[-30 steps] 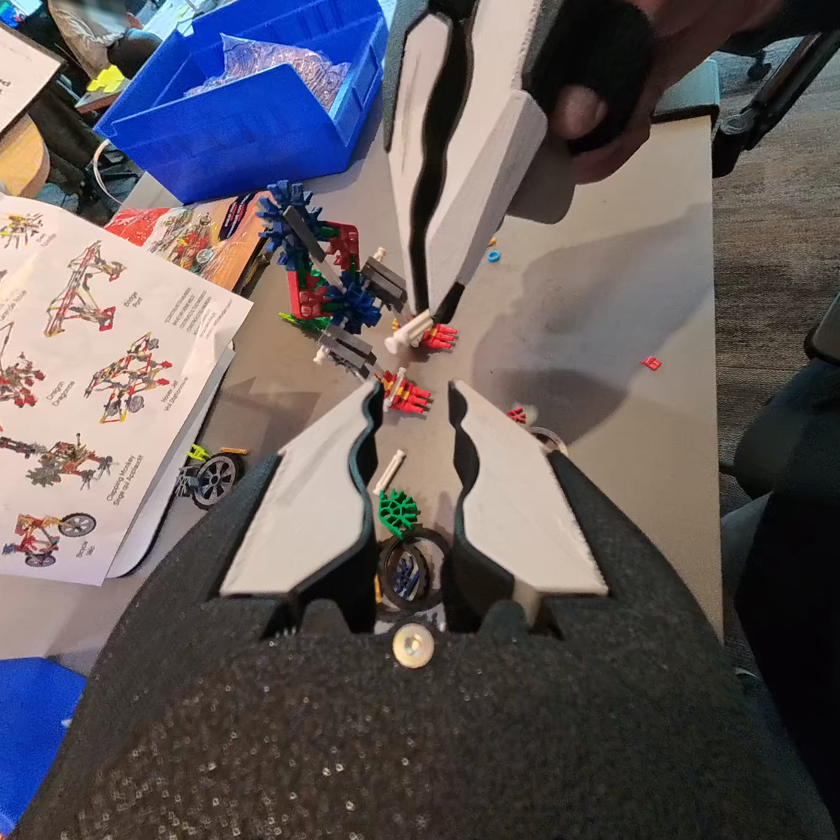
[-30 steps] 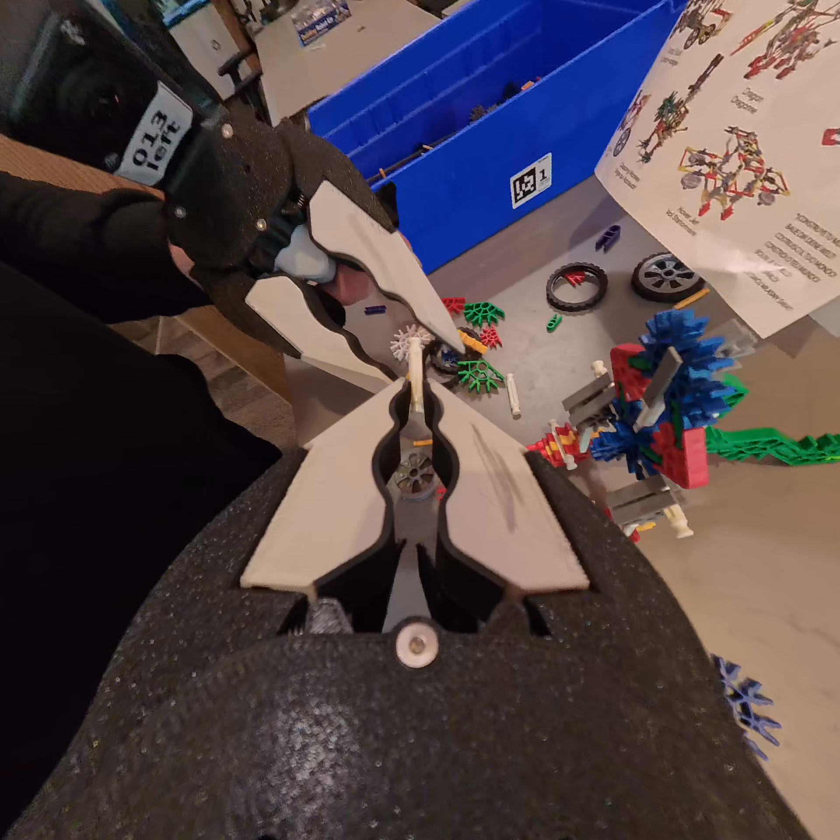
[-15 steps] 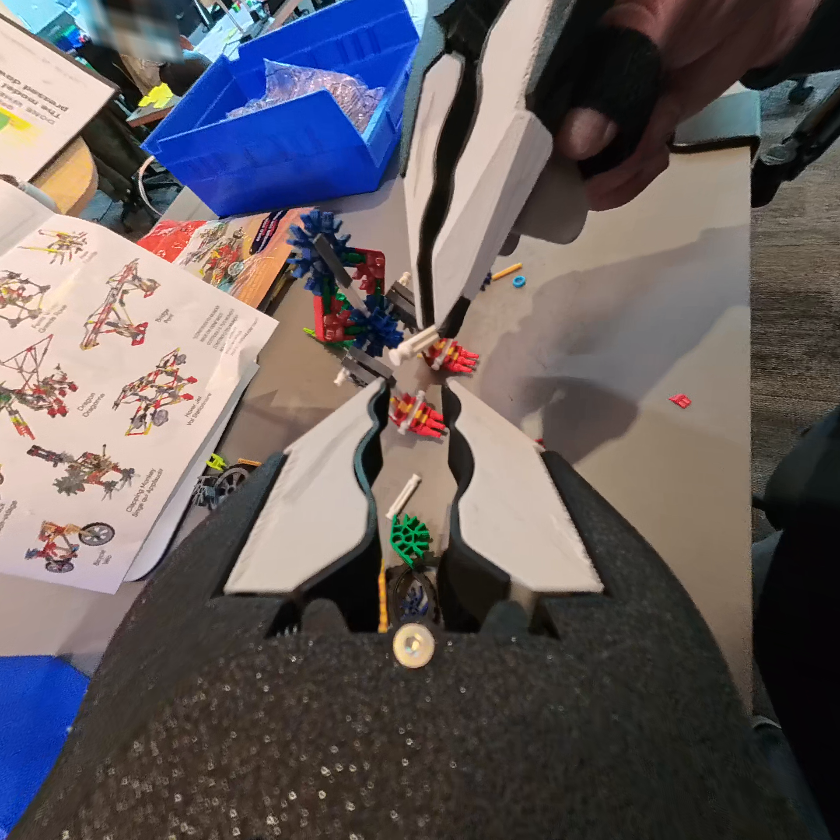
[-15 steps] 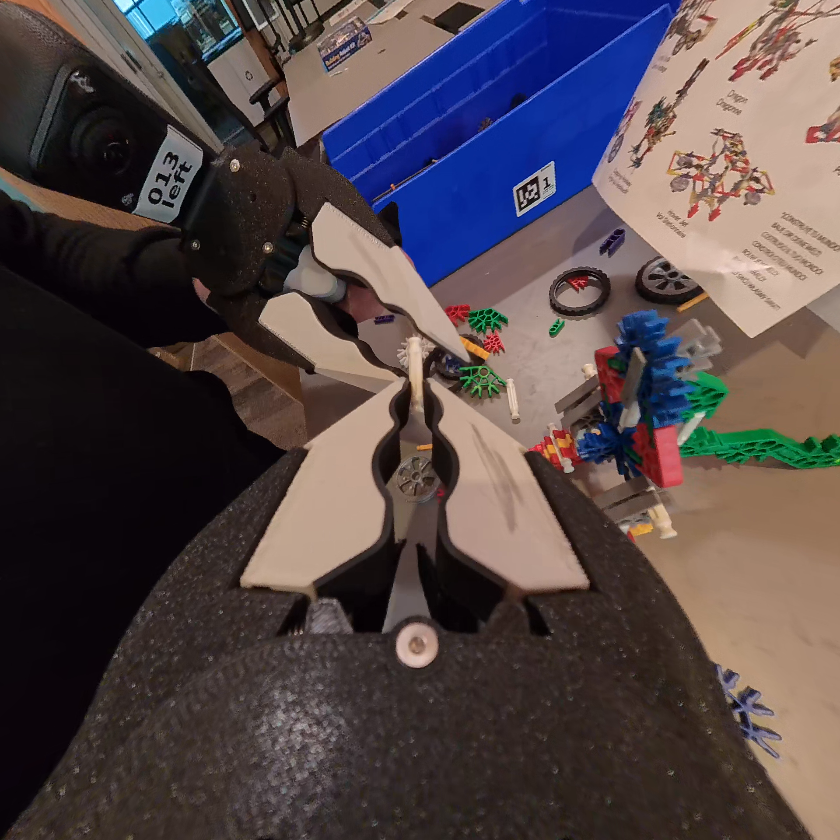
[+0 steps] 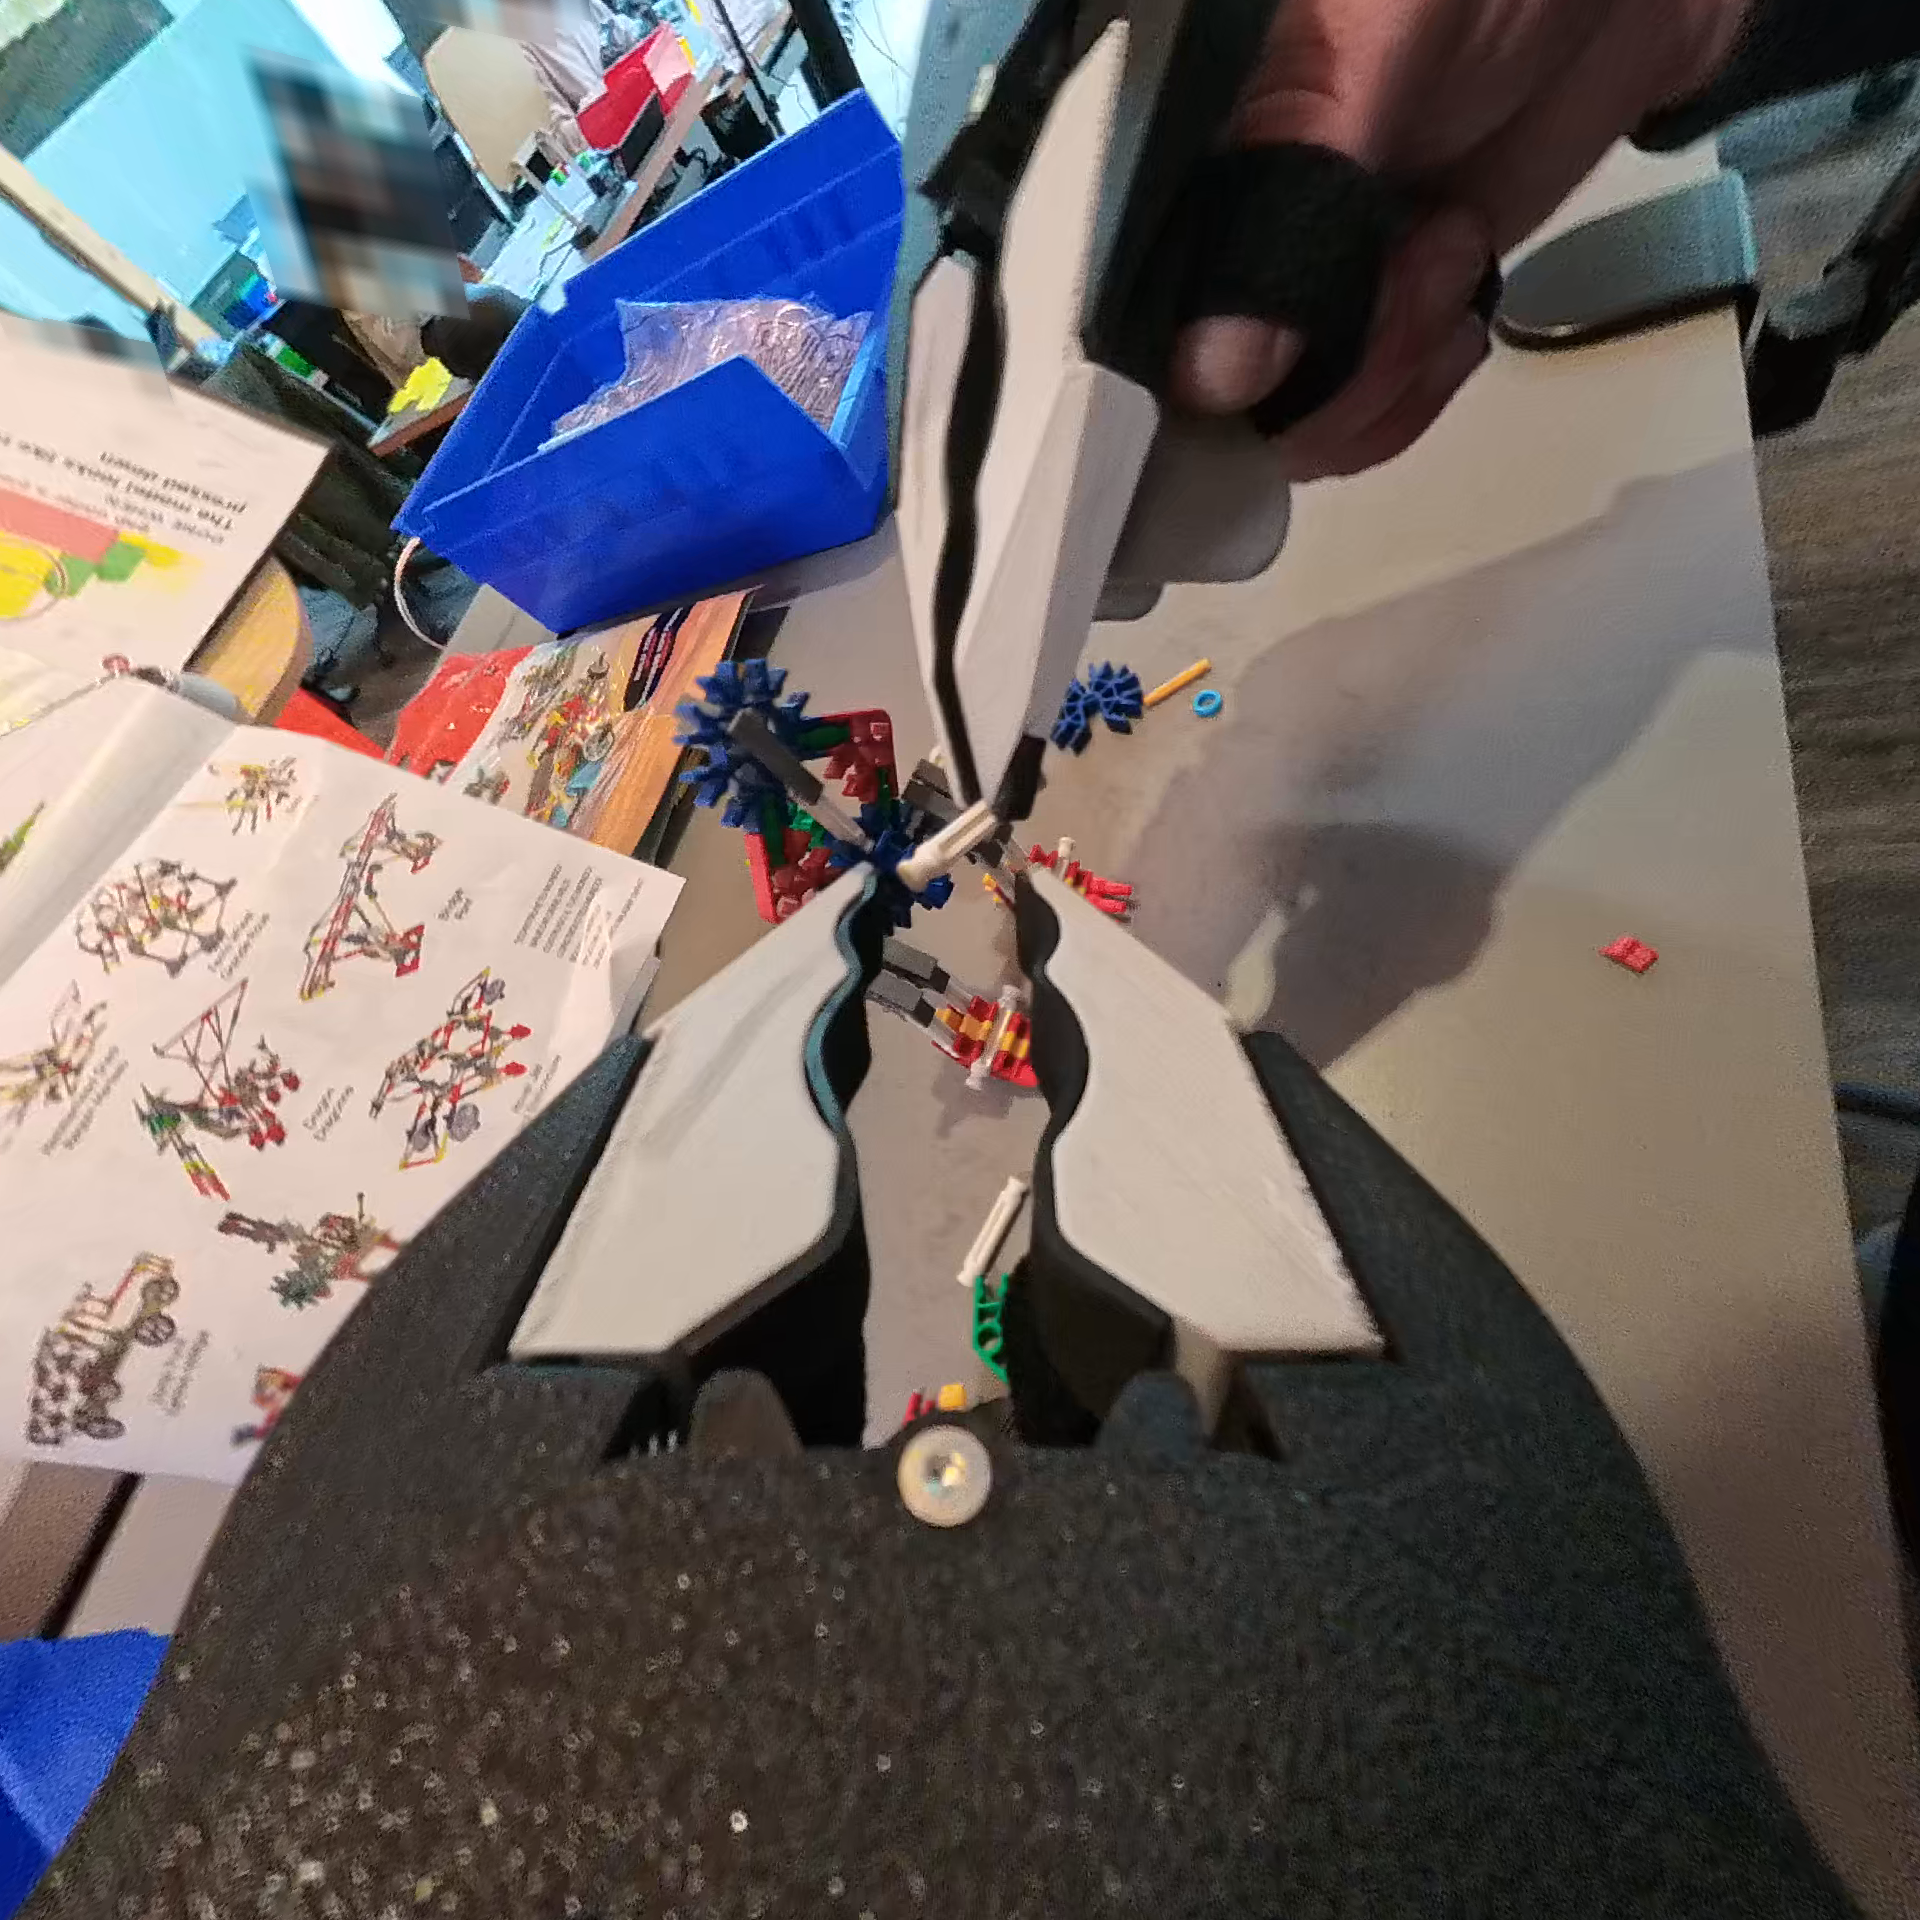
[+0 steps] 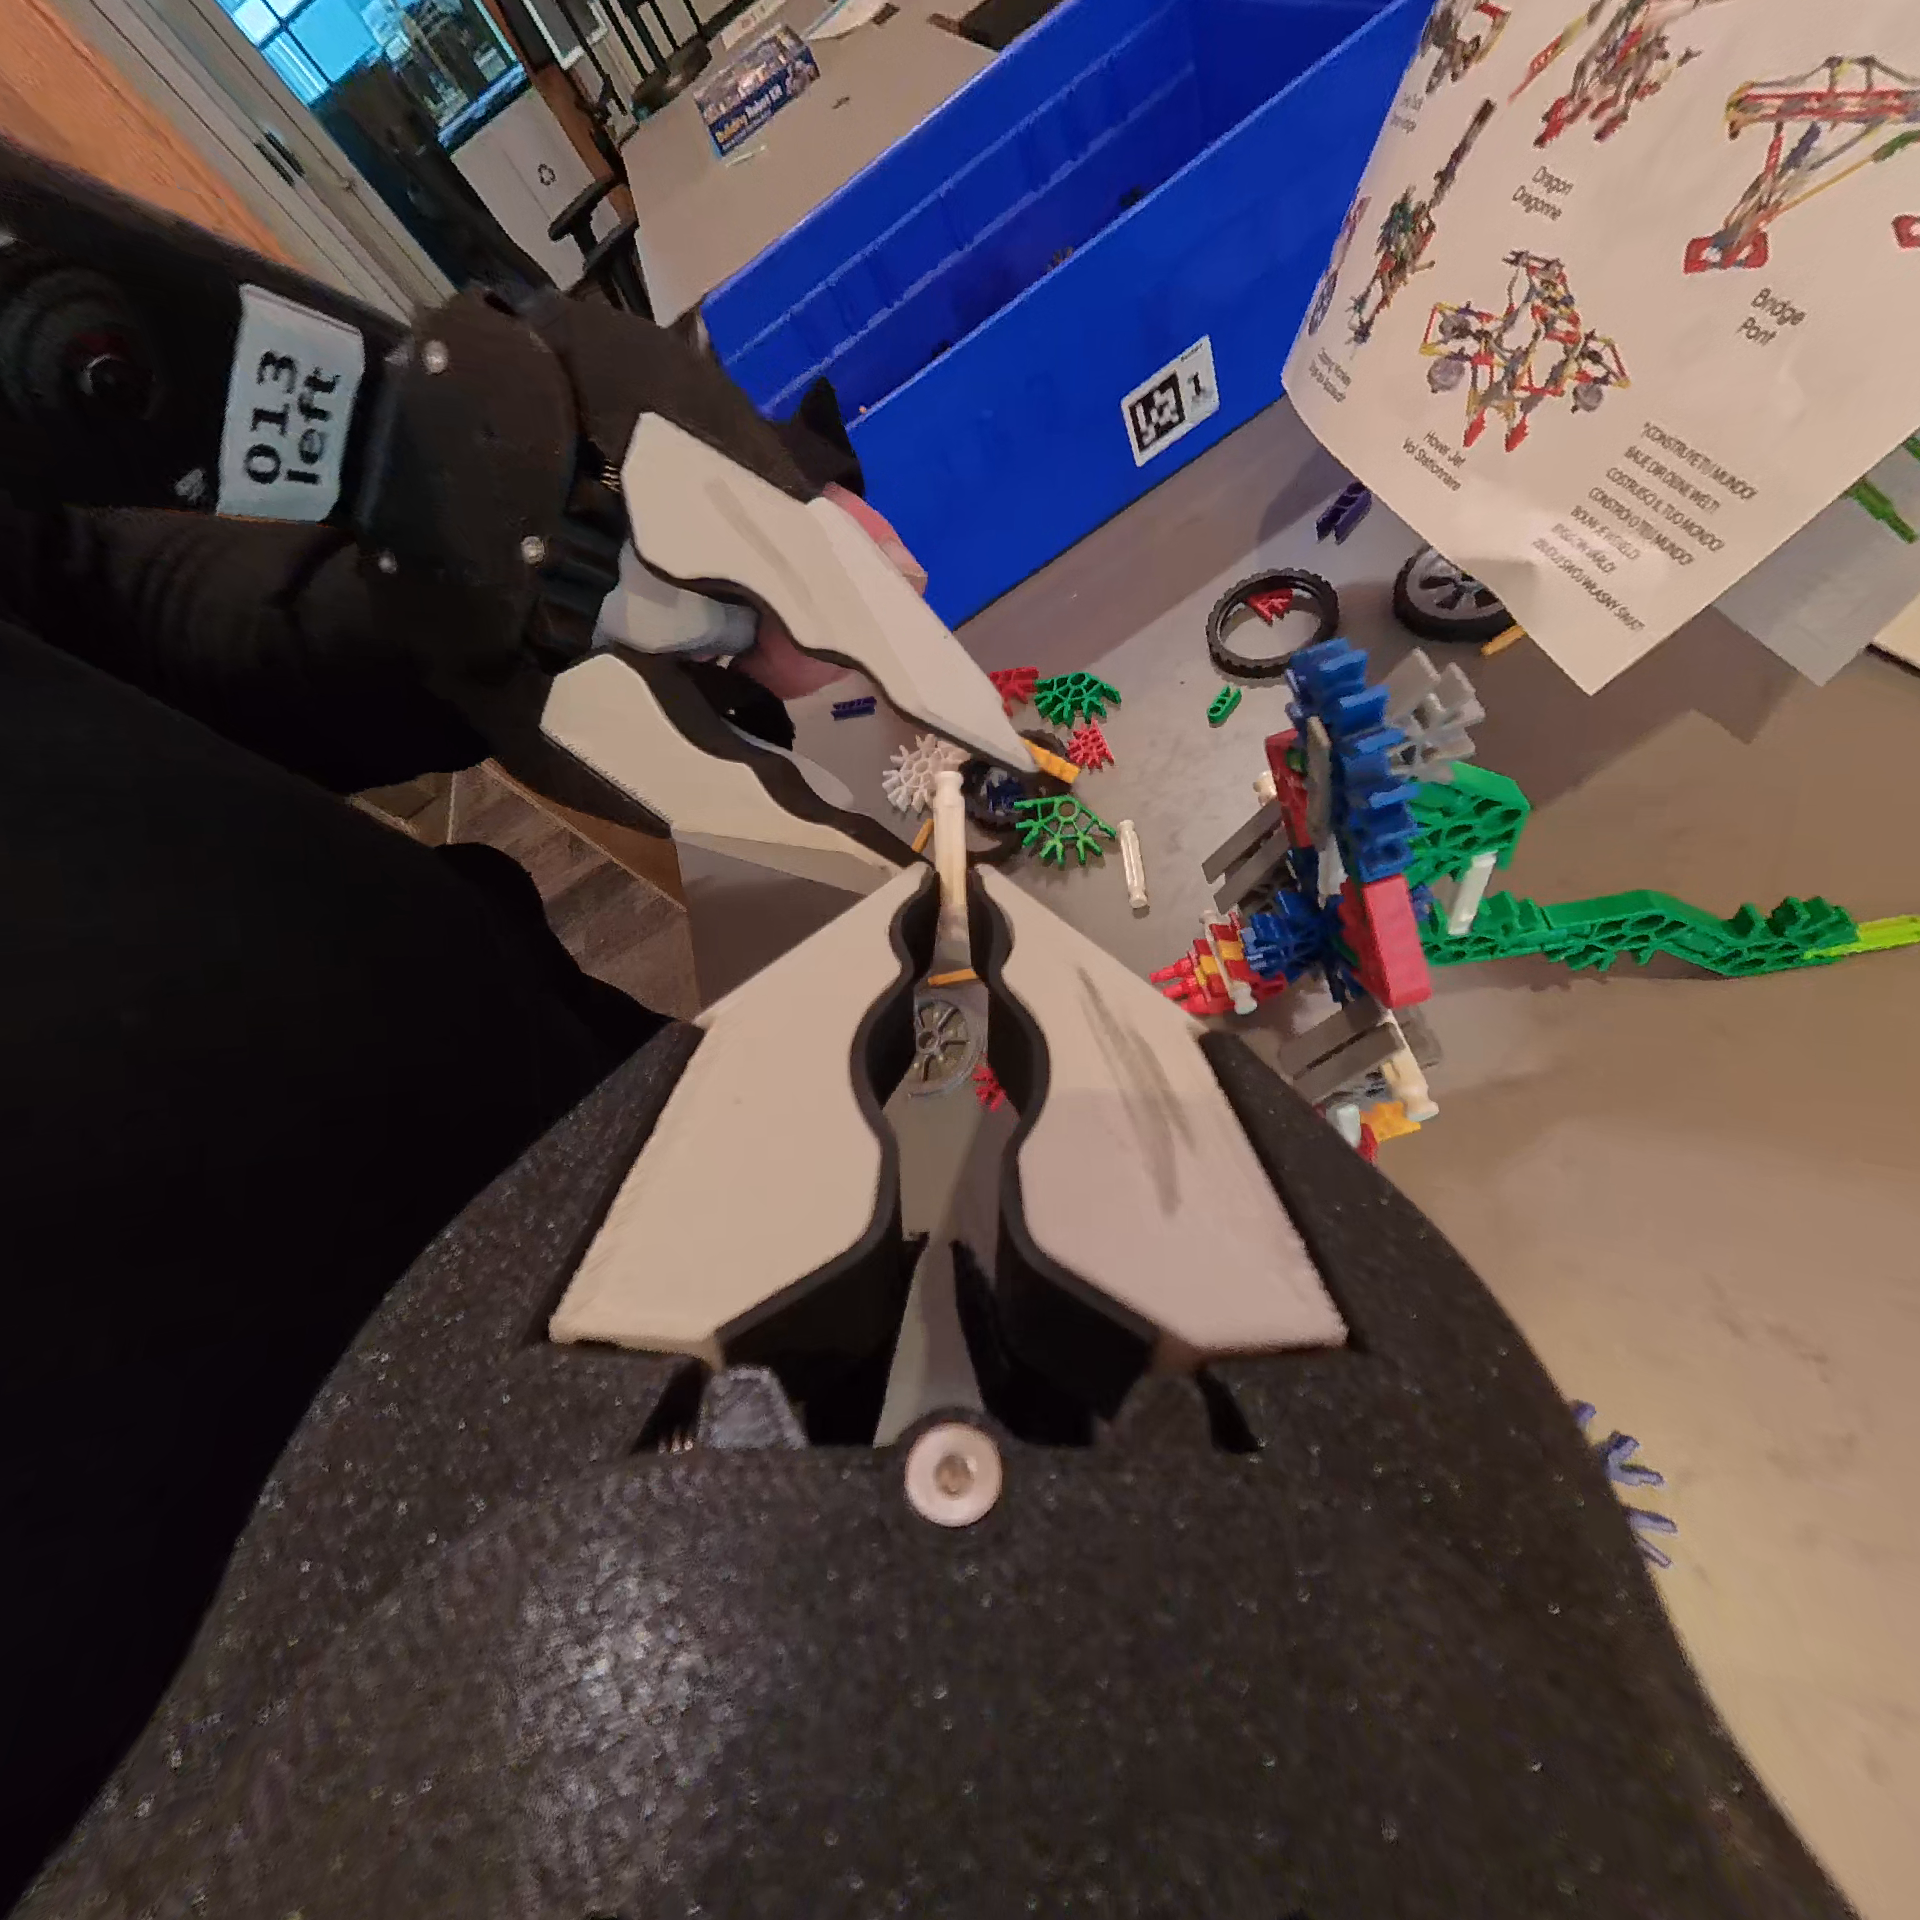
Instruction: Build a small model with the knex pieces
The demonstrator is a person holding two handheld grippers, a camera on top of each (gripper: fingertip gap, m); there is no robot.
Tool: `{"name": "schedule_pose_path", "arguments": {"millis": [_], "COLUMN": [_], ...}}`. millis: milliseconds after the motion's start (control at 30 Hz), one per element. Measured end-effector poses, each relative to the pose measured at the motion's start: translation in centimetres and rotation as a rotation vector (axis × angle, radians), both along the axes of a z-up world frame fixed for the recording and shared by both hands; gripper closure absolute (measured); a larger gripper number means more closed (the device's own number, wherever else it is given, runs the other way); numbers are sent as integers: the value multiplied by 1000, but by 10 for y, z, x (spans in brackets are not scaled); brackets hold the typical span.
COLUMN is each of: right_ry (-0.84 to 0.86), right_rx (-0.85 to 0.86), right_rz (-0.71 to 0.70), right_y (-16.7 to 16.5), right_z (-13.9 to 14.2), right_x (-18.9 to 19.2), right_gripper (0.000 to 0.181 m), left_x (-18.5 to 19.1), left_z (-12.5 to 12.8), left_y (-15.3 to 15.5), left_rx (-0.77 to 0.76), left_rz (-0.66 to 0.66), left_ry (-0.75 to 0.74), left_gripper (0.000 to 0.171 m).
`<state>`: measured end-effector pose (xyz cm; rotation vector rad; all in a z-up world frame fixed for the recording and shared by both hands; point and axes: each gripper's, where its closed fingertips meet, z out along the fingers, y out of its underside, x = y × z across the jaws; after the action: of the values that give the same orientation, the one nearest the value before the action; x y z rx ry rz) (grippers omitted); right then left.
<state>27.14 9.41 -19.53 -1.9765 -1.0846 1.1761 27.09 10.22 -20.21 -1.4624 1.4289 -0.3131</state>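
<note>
My right gripper (image 6: 951, 883) is shut on a short white rod (image 6: 948, 831), which sticks out past its tips. In the left wrist view the same gripper (image 5: 987, 800) comes down from above with the white rod (image 5: 948, 844) held just over a toy model of blue, red and grey parts (image 5: 821, 821). My left gripper (image 5: 943, 888) is open and empty, its tips just below that rod and beside the model. In the right wrist view the left gripper (image 6: 935, 800) hovers over loose pieces, and the model (image 6: 1340, 894) lies to the right with a long green arm (image 6: 1642, 930).
A blue bin (image 5: 665, 457) stands at the back left, another blue bin (image 6: 1039, 312) in the right wrist view. An instruction sheet (image 5: 291, 1029) lies at the left. Loose green connectors (image 6: 1060, 826), a white rod (image 5: 992, 1226), a black tyre (image 6: 1268, 623) and wheels lie about on the grey table (image 5: 1507, 1039). Left and right tips are no more than a few centimetres apart.
My left gripper has moved forward toward the model and the held rod, passing the loose green connector and white rod. The right gripper stays shut on its rod, now nearer the model.
</note>
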Motion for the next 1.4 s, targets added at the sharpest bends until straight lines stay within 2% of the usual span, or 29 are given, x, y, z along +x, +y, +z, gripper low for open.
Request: {"name": "schedule_pose_path", "arguments": {"millis": [167, 467, 700, 767, 867, 933, 1033, 1167, 1400], "right_ry": [-42, -10, -27, -97, -200, -250, -324, -402, -459], "right_rx": [-29, -41, 85, 138, 225, 282, 353, 425, 474], "right_rz": [43, 0, -52, -85, -121, -130, -133, -115, -46], "right_y": [-5, 6, 17, 24, 35, 41, 48, 55, 58], "right_z": [-7, -2, 7, 3, -3, -3, -2, -1, 0], "right_x": [2, 6, 15, 24, 38, 44, 52, 54, 51], "right_gripper": [176, 176, 176, 176, 176, 176, 176, 176, 176], "left_x": [4, 7, 14, 14, 15, 19, 28, 41, 44], "left_z": [-4, 0, 9, 14, 19, 17, 15, 8, -1], "left_y": [0, 10, 20, 29, 44, 53, 64, 60, 63], "left_rx": [67, 82, 28, 18, -57, -122, -187, -286, -319], "left_rz": [-27, 3, 36, 54, 59, 34, -8, -101, -127], "left_ry": [67, 58, 8, -11, -22, -1, 6, 43, 96], "left_gripper": [165, 167, 165, 151, 133, 128, 129, 134, 140]}}
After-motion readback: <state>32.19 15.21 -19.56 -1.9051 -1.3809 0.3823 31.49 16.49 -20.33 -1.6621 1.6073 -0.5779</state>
